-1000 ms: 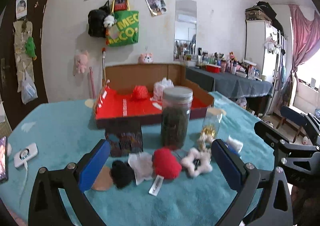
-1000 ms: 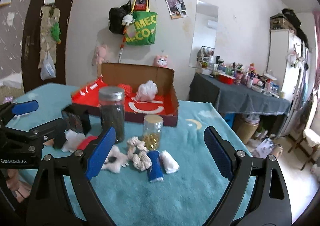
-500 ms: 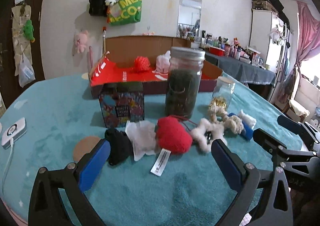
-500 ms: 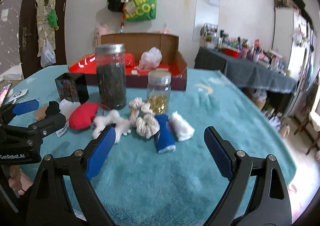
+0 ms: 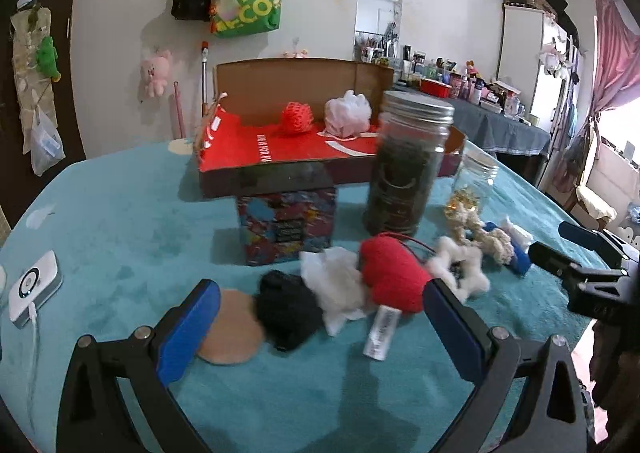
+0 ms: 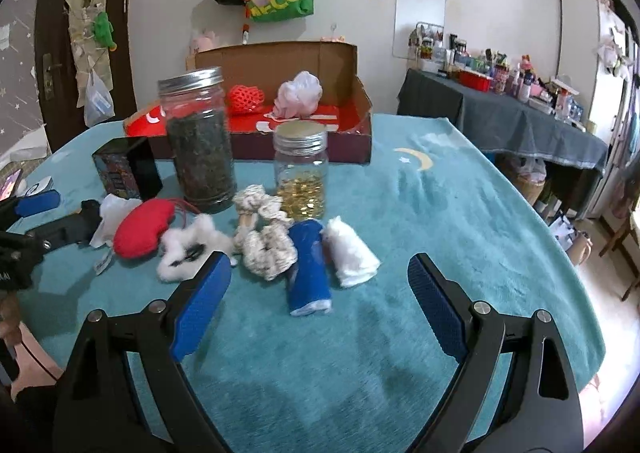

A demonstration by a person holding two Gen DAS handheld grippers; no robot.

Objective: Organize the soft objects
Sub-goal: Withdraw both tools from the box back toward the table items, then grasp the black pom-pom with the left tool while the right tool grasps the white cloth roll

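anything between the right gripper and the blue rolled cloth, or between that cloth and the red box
Nothing lies between the open right gripper and the blue rolled cloth. Toward the red box, the small jar stands right behind the cloth.

Table (image 6: 460, 189), covered in teal plush cloth with a yellow moon motif. Resting directly on it:
- open cardboard box (image 6: 352, 149), red-lined, toward the far side
- tall jar (image 6: 199, 141), dark contents, metal lid
- short jar (image 6: 301, 173), golden contents
- small printed box (image 5: 286, 227)
- near row of soft items: tan pad (image 5: 232, 327), black puff (image 5: 286, 303), white cloth (image 5: 336, 285), red heart (image 5: 392, 279), white star (image 6: 188, 247), cream scrunchies (image 6: 264, 237), blue roll (image 6: 308, 267), white roll (image 6: 350, 255)
- white device (image 5: 34, 287) with cable, at the left edge
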